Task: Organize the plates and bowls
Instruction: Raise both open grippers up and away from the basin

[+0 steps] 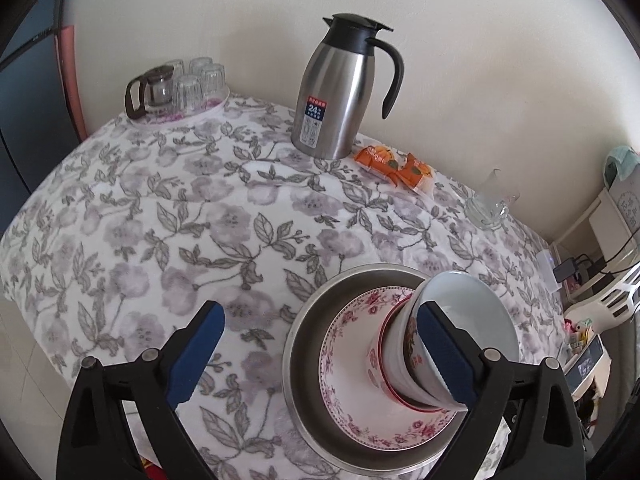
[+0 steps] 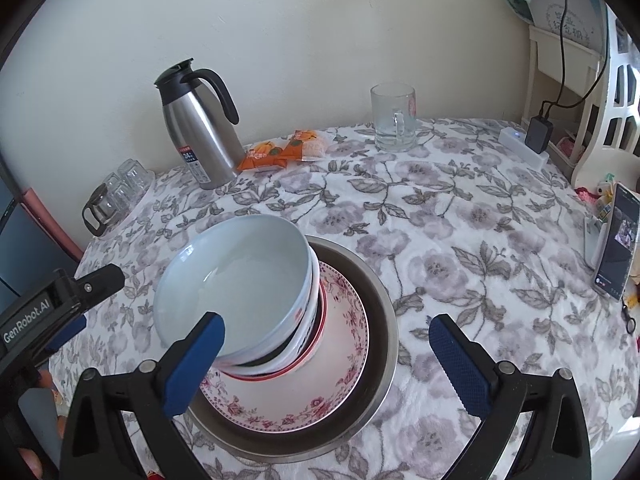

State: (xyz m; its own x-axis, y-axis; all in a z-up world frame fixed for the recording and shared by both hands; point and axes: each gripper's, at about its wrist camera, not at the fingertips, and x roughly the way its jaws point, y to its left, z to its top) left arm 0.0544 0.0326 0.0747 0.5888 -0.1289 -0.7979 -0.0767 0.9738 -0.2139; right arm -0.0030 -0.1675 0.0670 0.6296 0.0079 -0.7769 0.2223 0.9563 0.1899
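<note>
Several bowls stand nested in a leaning stack, with a plain white bowl (image 1: 468, 312) (image 2: 240, 276) on top. The stack rests on a pink-flowered plate (image 1: 352, 408) (image 2: 344, 380), which lies inside a shallow steel dish (image 1: 308, 320) (image 2: 380, 300). My left gripper (image 1: 320, 354) is open, its right pad just in front of the stack's side and its left pad over the cloth. My right gripper (image 2: 328, 362) is open too, its left pad in front of the white bowl's near rim. Neither one holds anything. Its black fingers (image 2: 104, 278) put the left gripper at the left edge of the right wrist view.
The table has a flowered cloth (image 1: 180, 220). A steel thermos jug (image 1: 336, 92) (image 2: 200, 136), orange snack packets (image 1: 394, 168) (image 2: 280, 152) and a glass mug (image 2: 394, 120) stand along the wall. A tray of glasses (image 1: 180, 88) is at the far left, a propped phone (image 2: 614, 240) at the right edge.
</note>
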